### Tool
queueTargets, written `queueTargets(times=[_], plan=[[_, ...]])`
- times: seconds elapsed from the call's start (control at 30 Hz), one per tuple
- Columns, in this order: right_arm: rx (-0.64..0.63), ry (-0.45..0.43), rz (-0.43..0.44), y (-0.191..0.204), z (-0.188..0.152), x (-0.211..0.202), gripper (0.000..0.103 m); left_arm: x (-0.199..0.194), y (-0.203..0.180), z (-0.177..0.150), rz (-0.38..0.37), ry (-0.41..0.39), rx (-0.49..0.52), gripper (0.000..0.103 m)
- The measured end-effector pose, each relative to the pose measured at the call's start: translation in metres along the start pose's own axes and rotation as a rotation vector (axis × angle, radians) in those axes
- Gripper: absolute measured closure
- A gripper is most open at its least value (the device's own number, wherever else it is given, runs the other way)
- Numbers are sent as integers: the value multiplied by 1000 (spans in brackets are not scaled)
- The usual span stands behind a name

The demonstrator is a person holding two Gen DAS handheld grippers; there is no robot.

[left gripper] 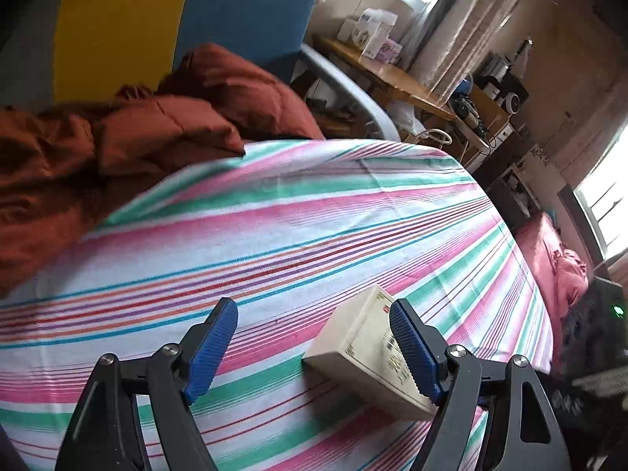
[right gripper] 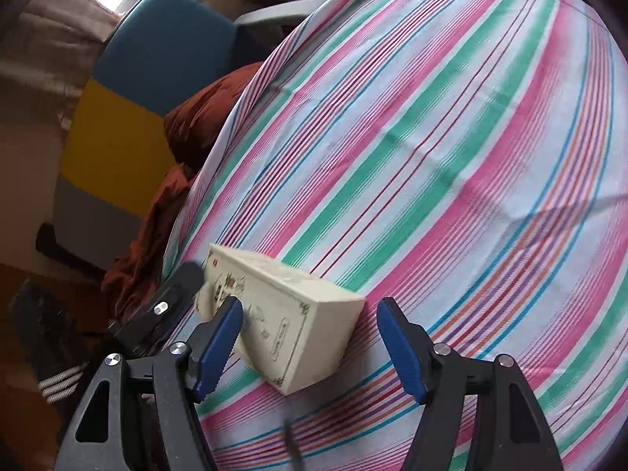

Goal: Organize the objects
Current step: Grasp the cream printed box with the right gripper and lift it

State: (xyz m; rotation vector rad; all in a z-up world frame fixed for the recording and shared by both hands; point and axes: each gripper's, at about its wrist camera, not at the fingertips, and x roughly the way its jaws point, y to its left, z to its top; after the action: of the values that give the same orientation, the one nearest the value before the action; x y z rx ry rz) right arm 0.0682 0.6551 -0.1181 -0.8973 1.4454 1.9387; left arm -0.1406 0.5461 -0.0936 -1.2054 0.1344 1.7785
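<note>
Fingers apart on both grippers | left gripper (left gripper: 314, 347) lower frame, cream box (left gripper: 369, 353) against its right pad | right gripper (right gripper: 310, 349) open, box (right gripper: 282, 325) lower centre on striped sheet (right gripper: 451, 137) | rust blanket (left gripper: 117, 137) upper left

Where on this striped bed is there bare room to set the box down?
The striped sheet lies bare between the cream box and the rust-red quilt, and toward the far edge. It is crowded where the quilt is heaped near the chair.
</note>
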Motion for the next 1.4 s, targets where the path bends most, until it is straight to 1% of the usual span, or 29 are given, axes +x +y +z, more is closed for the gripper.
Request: queueTargets(times=[0.07, 0.17, 0.23, 0.33, 0.4, 0.47, 0.5, 0.57, 0.67, 0.77, 0.87, 1.07, 1.13, 1.17, 1.23, 1.3, 1.4], plan=[[8, 10, 15, -1, -1, 2, 31, 8, 3, 0, -13, 23, -17, 23], [14, 38, 47, 1, -1, 10, 28, 15, 8, -1, -84, 54, -59, 23], [5, 30, 47, 0, 0, 9, 28, 18, 10, -1, -118, 72, -88, 23], [-2, 35, 58, 1, 0, 10, 24, 24, 16, -2, -188, 113, -147, 23], [-1, 41, 74, 0, 2, 10, 24, 25, 17, -2, -205, 118, -162, 23], [1, 52, 108, 1, 1, 11, 27, 24, 17, -2, -212, 132, -171, 23], [0, 60, 129, 2, 1, 12, 28, 24, 17, -2, -224, 138, -181, 23], [-27, 62, 131, 6, 0, 12, 28, 24, 21, -5, -271, 157, -224, 24], [-58, 79, 124, 11, -3, 14, 28, 19, 27, -11, -283, 157, -245, 25], [-88, 108, 135, 16, -6, 16, 28, 11, 32, -15, -283, 151, -269, 26], [-134, 135, 147, 27, -11, 20, 28, 2, 39, -20, -266, 141, -289, 26], [-239, 132, 178, 48, -21, 16, 28, -28, 55, -30, -255, 90, -326, 26], [-270, 123, 158, 53, -24, 15, 29, -37, 57, -31, -263, 75, -334, 26], [-278, 140, 147, 54, -25, 18, 32, -41, 57, -32, -277, 73, -331, 26], [-279, 156, 126, 55, -26, 23, 32, -46, 56, -33, -245, 71, -313, 26], [-300, 145, 71, 54, -26, 24, 32, -47, 54, -38, -226, 86, -306, 26], [-253, 152, 82, 44, -22, 22, 32, -50, 59, -47, -182, 93, -312, 26]])
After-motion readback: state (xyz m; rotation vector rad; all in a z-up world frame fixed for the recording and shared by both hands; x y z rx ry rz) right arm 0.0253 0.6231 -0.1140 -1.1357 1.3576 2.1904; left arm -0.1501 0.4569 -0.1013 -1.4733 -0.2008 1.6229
